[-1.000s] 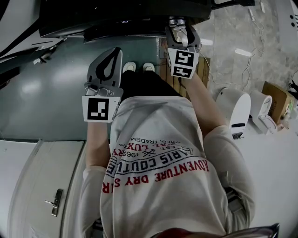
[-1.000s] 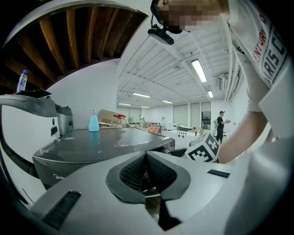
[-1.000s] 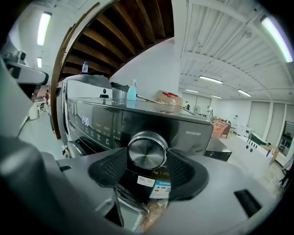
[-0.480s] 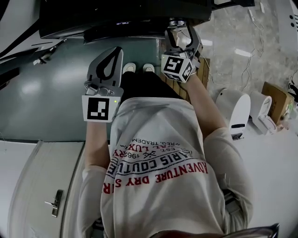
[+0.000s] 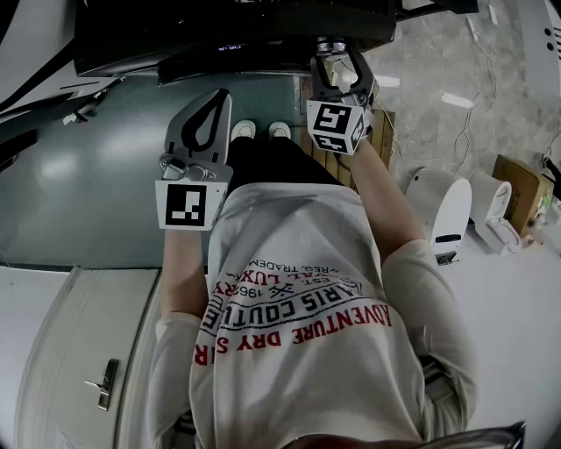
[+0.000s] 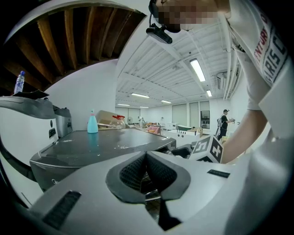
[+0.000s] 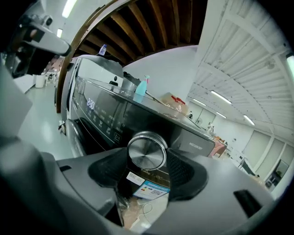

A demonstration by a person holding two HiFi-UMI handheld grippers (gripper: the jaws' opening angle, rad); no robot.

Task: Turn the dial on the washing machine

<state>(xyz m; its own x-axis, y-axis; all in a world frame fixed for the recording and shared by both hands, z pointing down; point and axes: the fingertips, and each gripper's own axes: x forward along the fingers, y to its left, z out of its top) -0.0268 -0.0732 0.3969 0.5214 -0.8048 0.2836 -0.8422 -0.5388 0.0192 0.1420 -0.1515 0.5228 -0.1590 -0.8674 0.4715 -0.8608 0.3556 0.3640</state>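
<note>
Right gripper's (image 7: pixel 147 159) jaws are closing on the dial (image 7: pixel 147 149), which faces straight into them; left gripper (image 5: pixel 210 110), at 8 o'clock, is closed and empty.

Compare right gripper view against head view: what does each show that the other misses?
Right gripper view only: the dial face-on between the closing jaws, pads at its rim; a label sticker below it; a blue bottle on the machine's top.
Head view only: the left gripper, jaws together, away from the dial; the person's printed T-shirt; white appliances on the floor.
Both: the washing machine and the right gripper at the dial.
</note>
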